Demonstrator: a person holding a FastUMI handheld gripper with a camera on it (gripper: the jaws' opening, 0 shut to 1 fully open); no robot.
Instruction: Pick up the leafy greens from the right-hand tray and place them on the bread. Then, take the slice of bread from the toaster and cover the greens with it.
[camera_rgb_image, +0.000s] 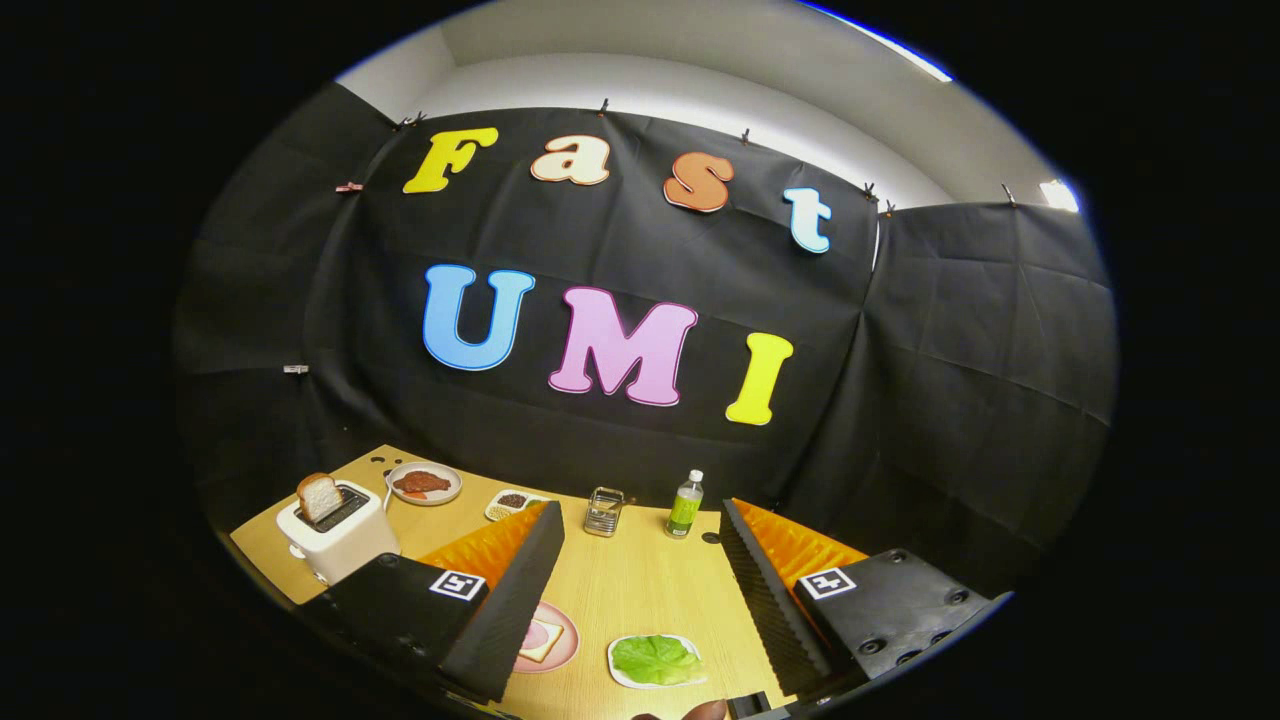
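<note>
My gripper is held high above the wooden table, open wide with nothing between its fingers. Below, between the fingers, the leafy greens lie on a small white tray. To their left a pink plate carries a slice of bread with a pink topping, partly hidden by the left finger. A white toaster stands left of the left finger, with a bread slice sticking up out of its slot.
Toward the back of the table sit a plate of reddish-brown food, a small dish of beans, a metal rack and a green bottle. The black cloth wall rises right behind them.
</note>
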